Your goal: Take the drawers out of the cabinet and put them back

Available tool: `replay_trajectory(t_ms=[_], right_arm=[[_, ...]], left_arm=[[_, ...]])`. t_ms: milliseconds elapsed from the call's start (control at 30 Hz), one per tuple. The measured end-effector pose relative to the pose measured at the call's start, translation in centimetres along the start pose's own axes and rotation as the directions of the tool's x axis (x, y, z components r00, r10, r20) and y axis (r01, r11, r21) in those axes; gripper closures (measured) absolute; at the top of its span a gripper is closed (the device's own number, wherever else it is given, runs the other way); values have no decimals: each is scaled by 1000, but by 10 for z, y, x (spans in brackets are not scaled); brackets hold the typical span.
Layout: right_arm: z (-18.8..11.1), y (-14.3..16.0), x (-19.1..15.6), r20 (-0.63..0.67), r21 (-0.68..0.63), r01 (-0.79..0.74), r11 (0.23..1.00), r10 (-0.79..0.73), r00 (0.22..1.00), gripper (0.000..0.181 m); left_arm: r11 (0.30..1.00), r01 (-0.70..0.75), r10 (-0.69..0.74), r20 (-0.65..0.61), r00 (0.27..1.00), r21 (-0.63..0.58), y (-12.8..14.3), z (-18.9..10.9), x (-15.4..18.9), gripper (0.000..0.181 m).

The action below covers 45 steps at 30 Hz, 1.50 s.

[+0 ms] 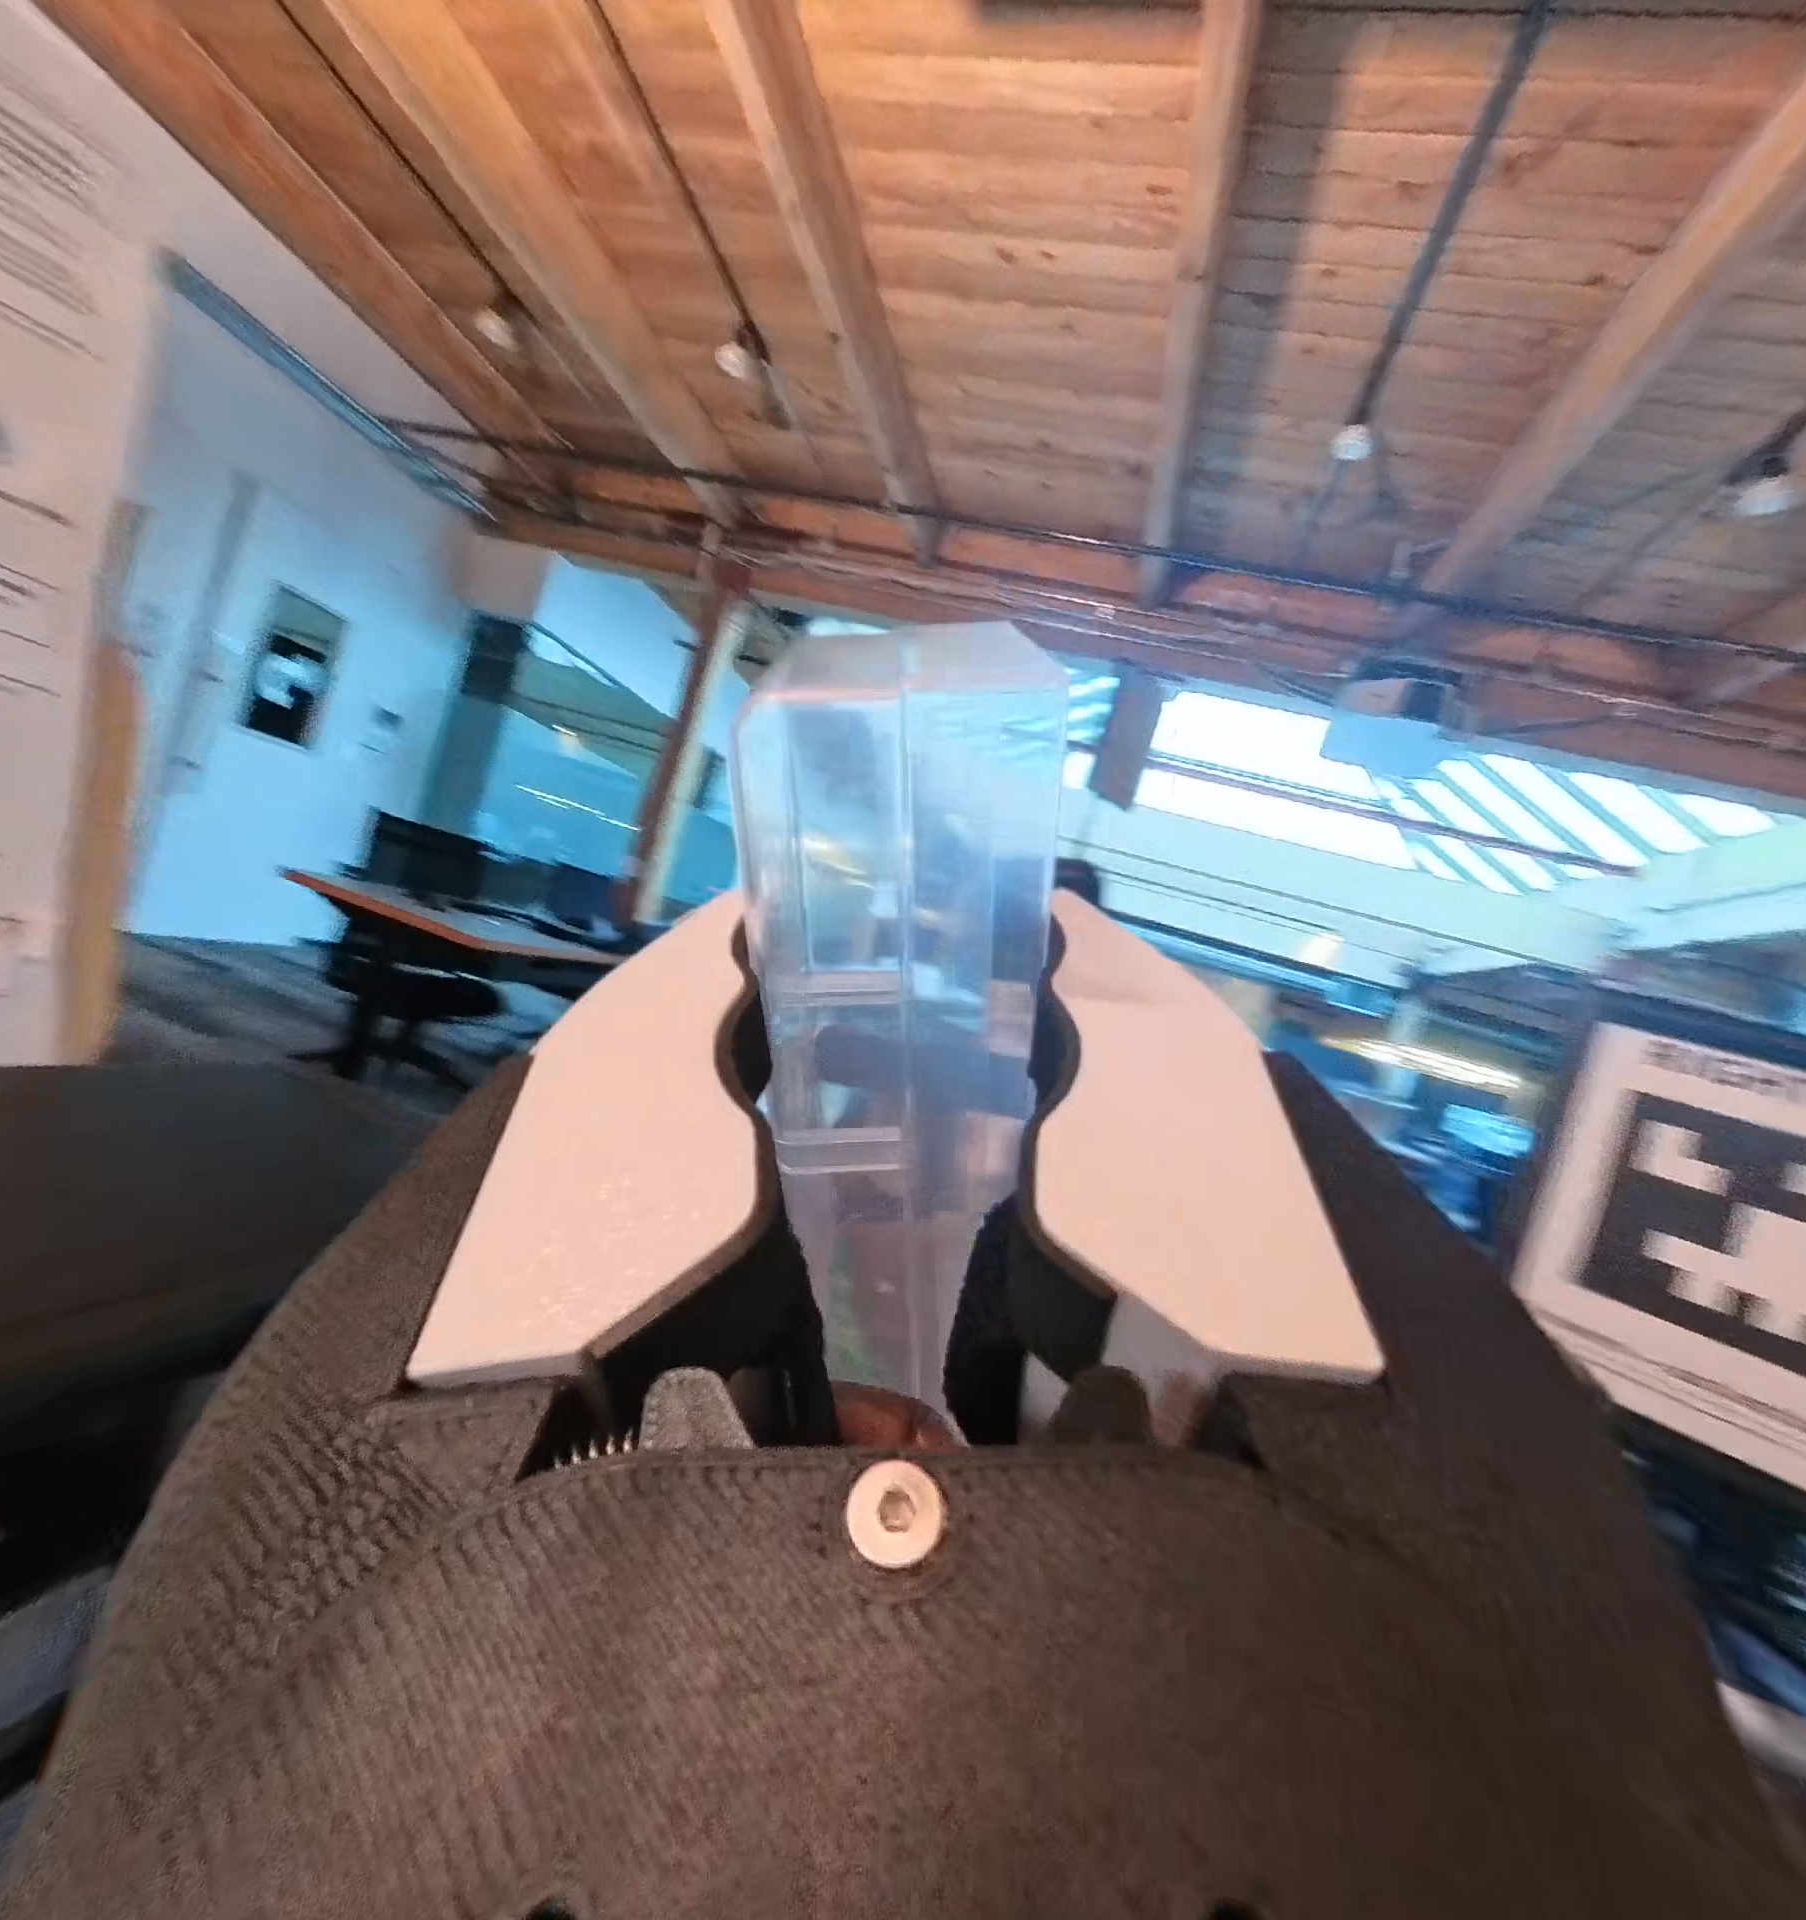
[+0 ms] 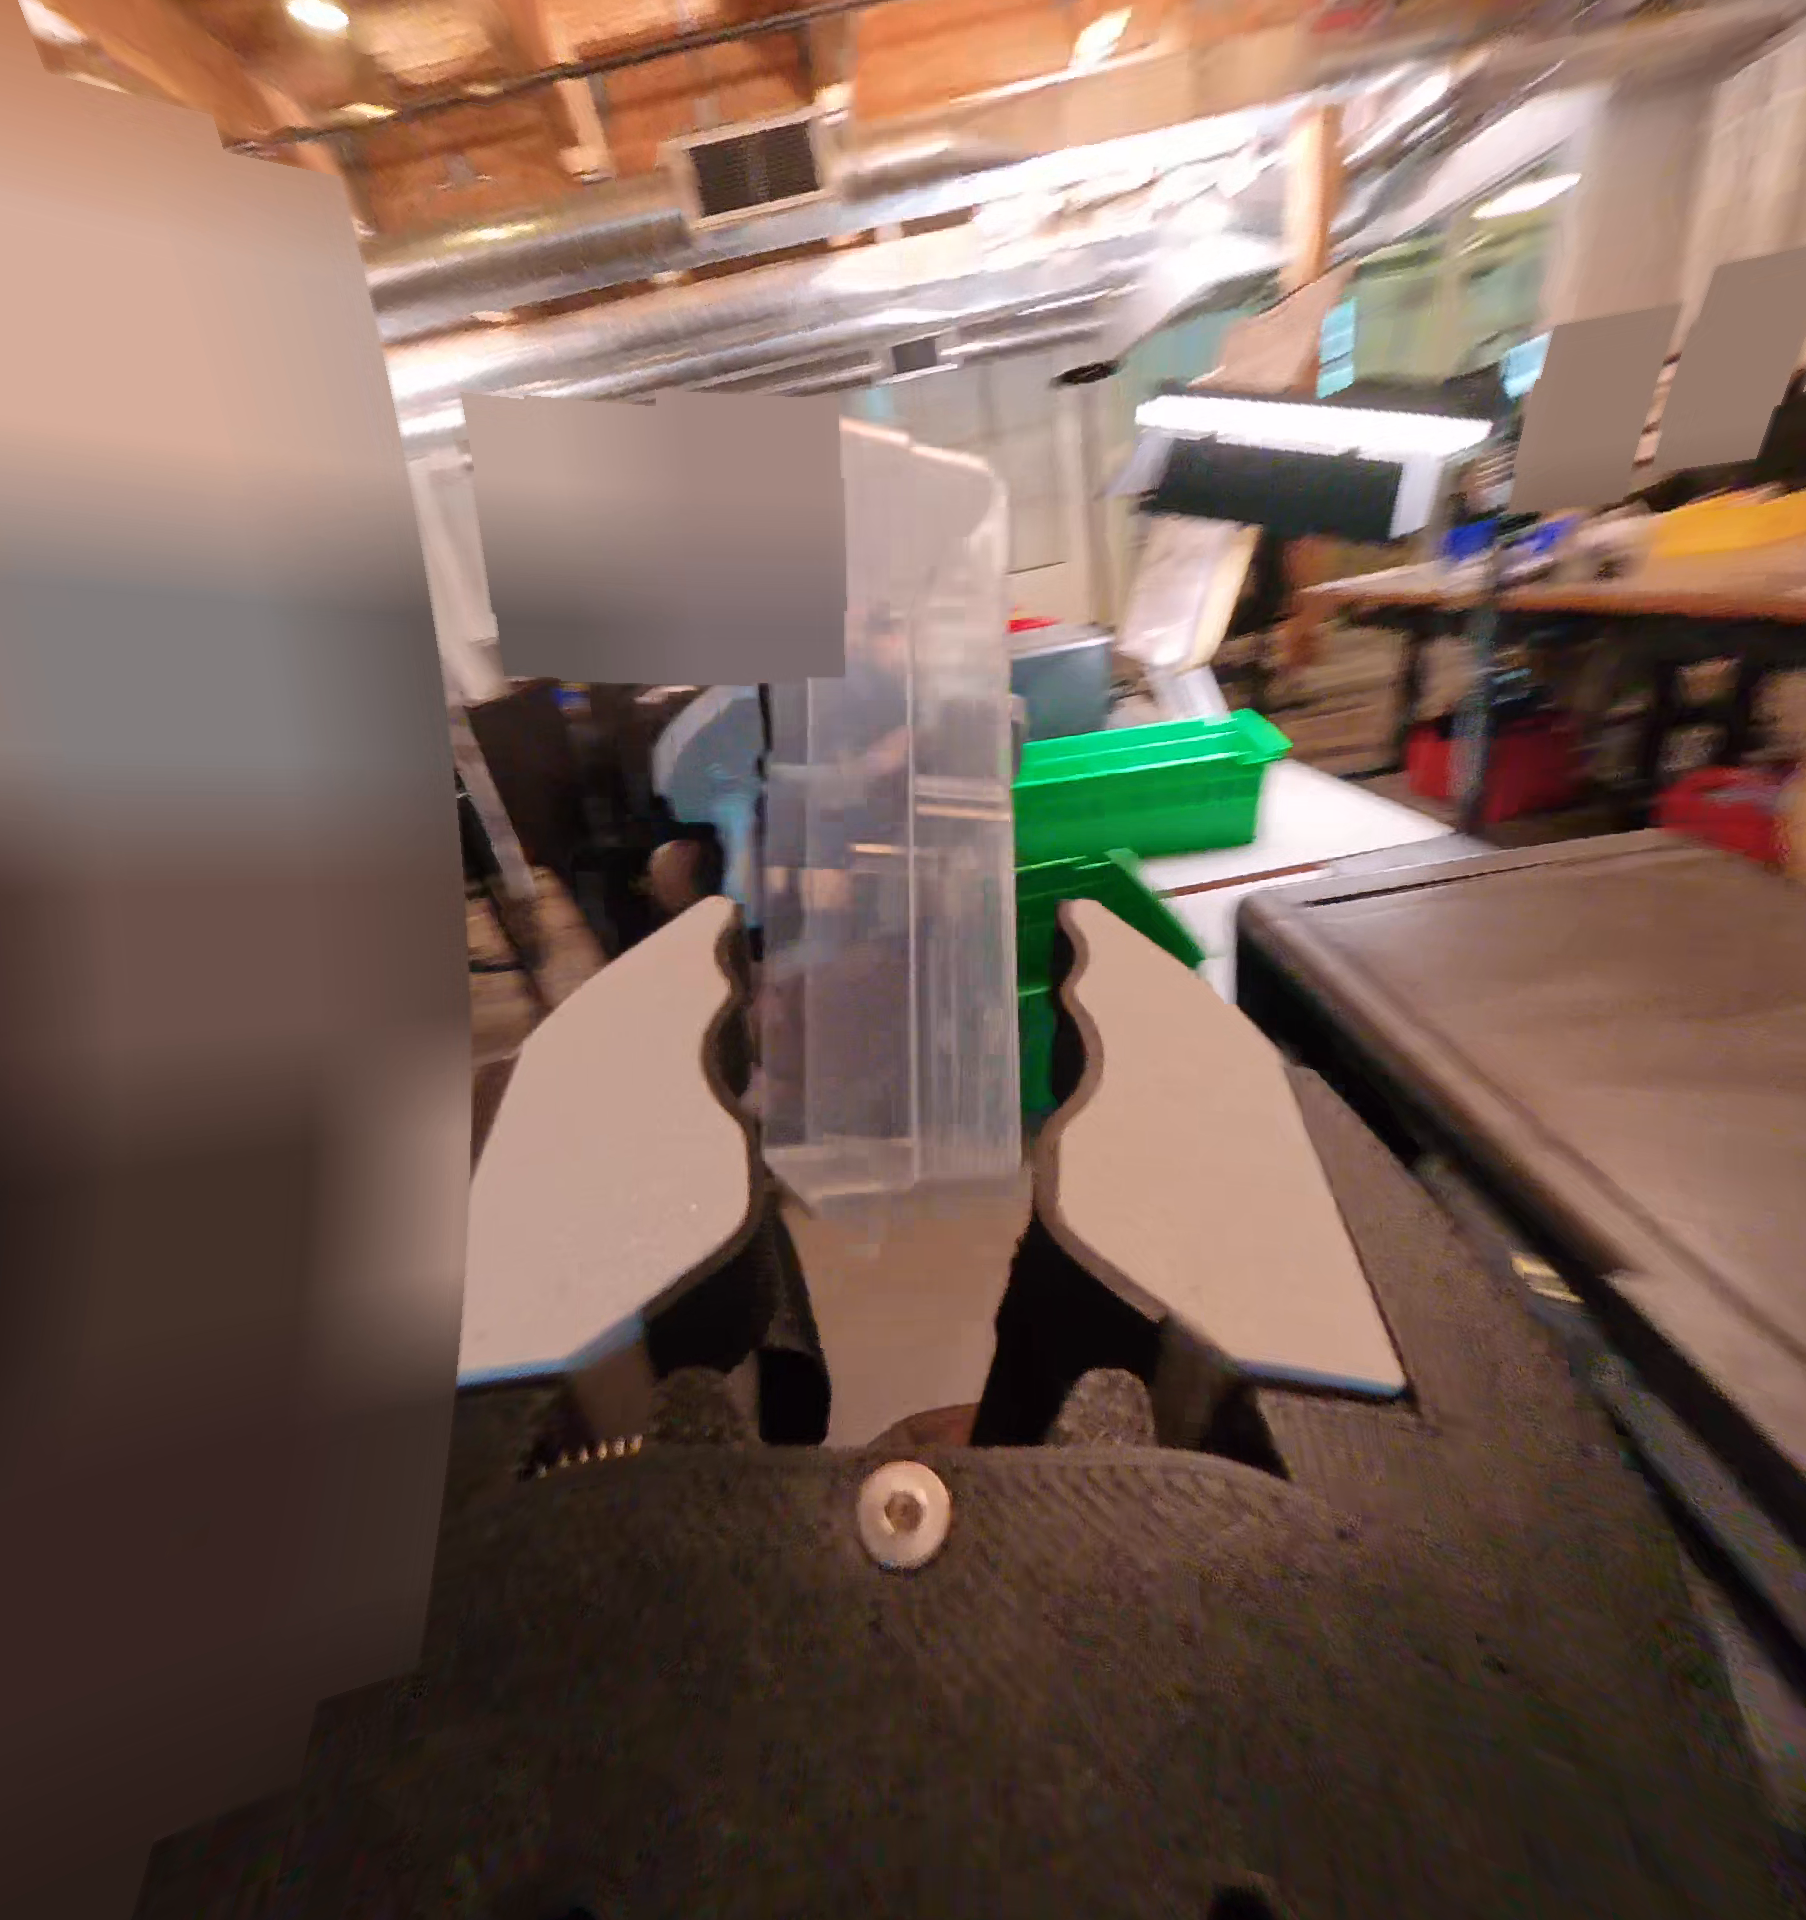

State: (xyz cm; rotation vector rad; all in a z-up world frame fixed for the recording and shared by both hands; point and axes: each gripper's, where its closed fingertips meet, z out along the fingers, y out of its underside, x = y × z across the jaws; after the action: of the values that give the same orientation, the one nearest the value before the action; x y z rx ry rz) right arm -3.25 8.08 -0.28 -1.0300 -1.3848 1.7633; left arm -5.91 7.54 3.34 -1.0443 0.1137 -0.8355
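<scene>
My left gripper (image 1: 894, 935) is shut on a clear plastic drawer (image 1: 904, 831). The drawer stands out forward between the white fingers and points up toward the wooden ceiling. My right gripper (image 2: 894, 925) is shut on a second clear plastic drawer (image 2: 894, 852), which also stands out forward between its grey fingers. Both drawers look empty. The cabinet is not in either view.
A dark table top (image 2: 1605, 1018) lies to the right in the right wrist view, with green bins (image 2: 1138, 790) behind the drawer. In the left wrist view a board with a black-and-white marker (image 1: 1709, 1205) stands at the right, and a dark rounded surface (image 1: 151, 1195) lies at the left.
</scene>
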Motion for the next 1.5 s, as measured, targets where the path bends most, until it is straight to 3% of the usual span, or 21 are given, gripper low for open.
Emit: replay_trajectory(t_ms=[67,133,233,300,500,767,933,1133,1233,1300,1367,1500], right_arm=[[-3,-4,14,-185,-36,133,991,-137,973,109],[-4,-9,18,-344,-129,305,943,-331,878,100],[2,-17,15,-500,-277,504,818,-571,651,103],[13,-12,11,-512,-342,546,765,-639,574,106],[24,0,13,-510,-362,530,767,-639,575,116],[21,-3,10,-495,-412,588,696,-713,497,128],[6,-15,12,-510,-429,602,673,-731,454,128],[-43,-50,14,-583,-428,592,683,-709,396,128],[-75,-60,17,-558,-545,544,638,-760,333,128],[-102,-57,20,-496,-660,479,578,-815,300,128],[-133,-42,30,-413,-776,370,511,-854,316,127],[-232,8,53,-219,-968,31,250,-894,390,127]], left_arm=[[993,-112,108,117,987,32,-10,-2,-14,133],[970,-239,223,221,949,51,-17,-5,-22,133],[932,-356,326,272,905,67,-20,-6,-18,133],[918,-393,369,250,895,53,-15,-2,-8,133],[881,-473,463,221,858,-7,-2,5,2,133],[893,-449,443,172,880,-3,0,6,4,133],[849,-514,494,160,855,123,-27,-4,21,123],[769,-557,460,333,823,314,-94,-44,13,122],[752,-562,429,393,814,343,-116,-61,5,123],[754,-561,420,406,812,342,-123,-67,2,124],[761,-563,427,405,809,322,-126,-69,-1,128],[810,-567,507,306,806,151,-108,-53,-5,127]])
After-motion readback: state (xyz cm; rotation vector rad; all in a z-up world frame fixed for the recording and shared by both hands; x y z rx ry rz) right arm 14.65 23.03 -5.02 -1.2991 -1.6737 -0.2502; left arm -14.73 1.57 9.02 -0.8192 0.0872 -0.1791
